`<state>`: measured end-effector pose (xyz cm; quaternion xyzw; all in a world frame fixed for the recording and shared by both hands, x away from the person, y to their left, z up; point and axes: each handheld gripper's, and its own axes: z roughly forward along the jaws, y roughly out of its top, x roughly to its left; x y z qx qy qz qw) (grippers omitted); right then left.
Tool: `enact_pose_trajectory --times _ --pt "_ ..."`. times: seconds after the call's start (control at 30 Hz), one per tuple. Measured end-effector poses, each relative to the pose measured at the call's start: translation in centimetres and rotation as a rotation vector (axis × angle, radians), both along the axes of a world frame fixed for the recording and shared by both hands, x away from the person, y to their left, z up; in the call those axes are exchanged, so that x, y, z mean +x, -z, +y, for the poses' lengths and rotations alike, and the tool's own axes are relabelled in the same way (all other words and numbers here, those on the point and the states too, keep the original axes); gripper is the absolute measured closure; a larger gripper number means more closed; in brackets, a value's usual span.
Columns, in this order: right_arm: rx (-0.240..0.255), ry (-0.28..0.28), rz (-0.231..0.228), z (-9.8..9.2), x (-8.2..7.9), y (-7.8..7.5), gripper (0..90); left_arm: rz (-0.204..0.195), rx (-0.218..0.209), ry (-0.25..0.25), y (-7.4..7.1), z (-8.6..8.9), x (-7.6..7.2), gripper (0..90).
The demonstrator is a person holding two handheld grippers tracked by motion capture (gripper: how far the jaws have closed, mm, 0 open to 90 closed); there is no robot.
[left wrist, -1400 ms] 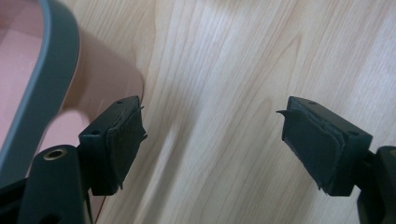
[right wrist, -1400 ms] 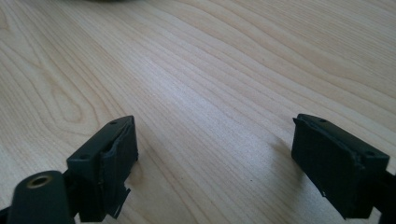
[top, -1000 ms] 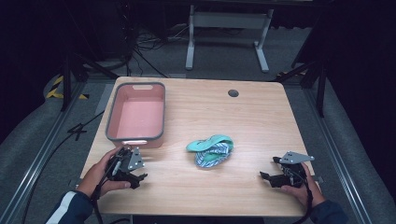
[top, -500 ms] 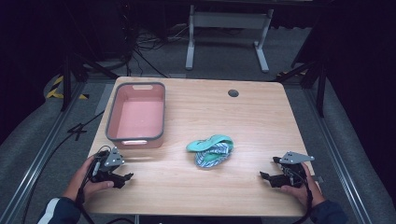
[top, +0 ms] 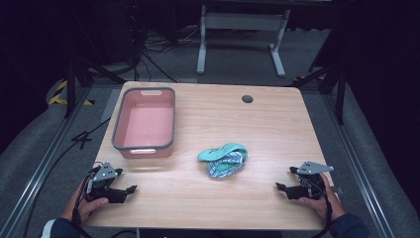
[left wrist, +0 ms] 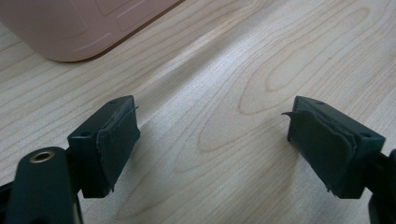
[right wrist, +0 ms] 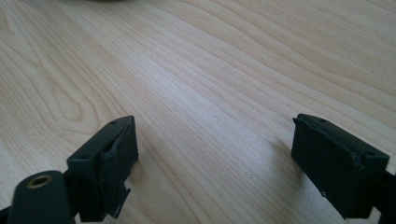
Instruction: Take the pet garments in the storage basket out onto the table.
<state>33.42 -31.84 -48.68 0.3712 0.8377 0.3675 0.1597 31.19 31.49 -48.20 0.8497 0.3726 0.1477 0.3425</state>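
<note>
A crumpled bundle of cloth (top: 224, 159), teal with a blue-and-white striped part, lies near the middle of the wooden table (top: 257, 124). A pink bin with a grey rim (top: 144, 122) stands at the left and looks empty. My left gripper (top: 130, 190) rests at the near left corner, below the bin, jaws wide apart over bare wood (left wrist: 212, 135). The bin's near corner (left wrist: 70, 28) shows at the top left of the left gripper view. My right gripper (top: 279, 187) rests at the near right, open, with nothing between its pads (right wrist: 215, 154).
A dark round grommet hole (top: 247, 98) sits near the table's far edge. Beyond the table stand a grey metal frame (top: 237, 29) and dark floor with cables. A rail runs along the floor at each side.
My left hand and gripper have slid left and nearer to the table's front edge. The right gripper, the cloth and the bin have stayed put.
</note>
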Motion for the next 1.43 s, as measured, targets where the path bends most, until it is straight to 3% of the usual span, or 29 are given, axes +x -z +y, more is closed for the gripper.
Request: enact_pose_trajectory --times 0.5,1.2,1.43 --pt "0.003 0.023 0.000 -0.05 -0.42 -0.01 15.3 0.005 0.002 -0.011 0.01 -0.12 0.04 14.3" --pt "0.000 0.011 -0.001 -0.17 -0.39 0.01 15.3 0.009 0.009 -0.023 -0.01 -0.53 0.15 12.0" --pt "0.000 0.011 -0.001 -0.17 -0.39 0.01 15.3 0.009 0.005 -0.050 0.05 -0.81 0.08 11.2"
